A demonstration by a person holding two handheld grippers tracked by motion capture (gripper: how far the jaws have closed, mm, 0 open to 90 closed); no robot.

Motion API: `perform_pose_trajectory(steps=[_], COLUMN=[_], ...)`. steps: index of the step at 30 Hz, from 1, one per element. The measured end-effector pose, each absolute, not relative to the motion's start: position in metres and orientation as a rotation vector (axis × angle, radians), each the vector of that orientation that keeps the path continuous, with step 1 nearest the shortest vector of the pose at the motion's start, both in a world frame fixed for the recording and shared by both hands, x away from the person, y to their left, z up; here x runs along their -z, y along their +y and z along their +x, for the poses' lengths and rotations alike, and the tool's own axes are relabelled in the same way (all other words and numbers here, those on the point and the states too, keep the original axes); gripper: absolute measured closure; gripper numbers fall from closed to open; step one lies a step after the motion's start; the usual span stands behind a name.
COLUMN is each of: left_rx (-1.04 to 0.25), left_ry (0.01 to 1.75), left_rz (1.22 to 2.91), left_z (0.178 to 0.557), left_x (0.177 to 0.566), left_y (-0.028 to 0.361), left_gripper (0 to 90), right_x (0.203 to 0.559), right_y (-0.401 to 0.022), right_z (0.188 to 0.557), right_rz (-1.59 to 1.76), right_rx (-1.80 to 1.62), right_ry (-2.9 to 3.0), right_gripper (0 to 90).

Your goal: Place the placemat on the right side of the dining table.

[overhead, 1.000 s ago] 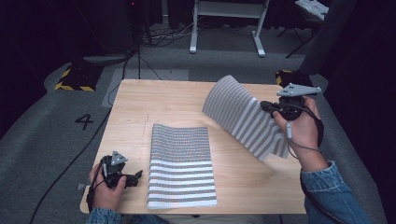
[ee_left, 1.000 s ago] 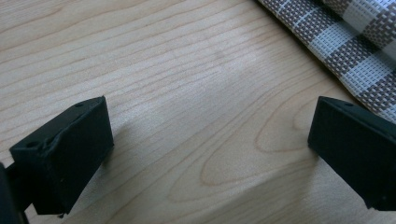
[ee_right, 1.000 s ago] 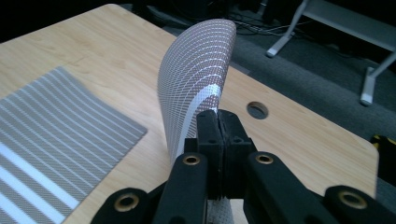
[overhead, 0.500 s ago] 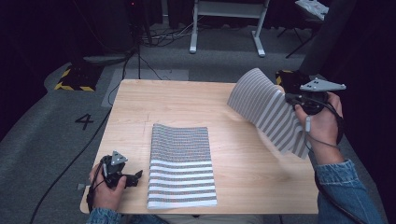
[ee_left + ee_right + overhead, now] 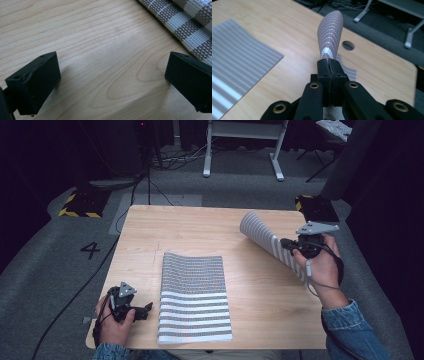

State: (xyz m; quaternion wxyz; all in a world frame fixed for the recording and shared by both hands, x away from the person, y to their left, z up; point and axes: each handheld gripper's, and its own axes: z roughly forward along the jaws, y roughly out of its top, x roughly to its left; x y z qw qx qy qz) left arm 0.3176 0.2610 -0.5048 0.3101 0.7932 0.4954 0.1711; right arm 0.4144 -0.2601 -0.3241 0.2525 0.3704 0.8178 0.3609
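A striped woven placemat [image 5: 195,297] lies flat in the middle of the wooden table [image 5: 200,230]; its corner [image 5: 190,20] shows in the left gripper view. A second striped placemat [image 5: 267,242] hangs curled above the table's right edge, with my right gripper [image 5: 289,245] shut on its edge. In the right gripper view the jaws pinch the mat [image 5: 330,32], which bows away over the table. My left gripper [image 5: 145,311] rests at the front left corner, just left of the flat mat. Its fingers [image 5: 35,82] stand wide apart over bare wood.
A round hole [image 5: 348,45] is cut in the tabletop near the far right corner. Grey floor surrounds the table, with cables [image 5: 75,290] and a white frame [image 5: 245,145] behind it. A dark box [image 5: 312,205] sits by the far right corner.
My right gripper has carried the held placemat rightward and then down, off the table's middle toward its right edge. The left gripper and the flat mat have stayed put.
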Motion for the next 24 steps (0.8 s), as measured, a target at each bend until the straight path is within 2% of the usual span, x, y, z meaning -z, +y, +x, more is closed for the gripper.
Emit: perform_pose_trajectory(steps=[14, 16, 18, 19, 22, 24], left_rx=[-0.453, -0.453, -0.452, -0.453, -0.453, -0.453], left_ry=[1.309, 1.308, 1.309, 1.309, 1.309, 1.308], left_rz=[2.094, 2.094, 2.094, 2.094, 2.094, 2.094], left_z=[0.318, 0.318, 0.318, 0.318, 0.318, 0.318], left_x=[0.505, 0.505, 0.505, 0.505, 0.505, 0.505], left_y=[0.261, 0.261, 0.261, 0.261, 0.261, 0.261], left_gripper=[0.2, 0.2, 0.2, 0.2, 0.2, 0.2], right_x=[0.385, 0.389, 0.390, 0.388, 0.382, 0.379], right_y=[-0.240, -0.237, -0.232, -0.232, -0.235, -0.242], right_z=[0.400, 0.398, 0.394, 0.391, 0.386, 0.385], right_rz=[1.059, 1.080, 1.100, 1.098, 1.071, 1.077], right_rx=[-1.052, -1.074, -1.179, -1.225, -1.219, -1.185], right_ry=[2.422, 2.470, 2.487, 2.479, 2.447, 2.409], right_gripper=[88.3, 84.7, 74.9, 72.7, 72.4, 68.9])
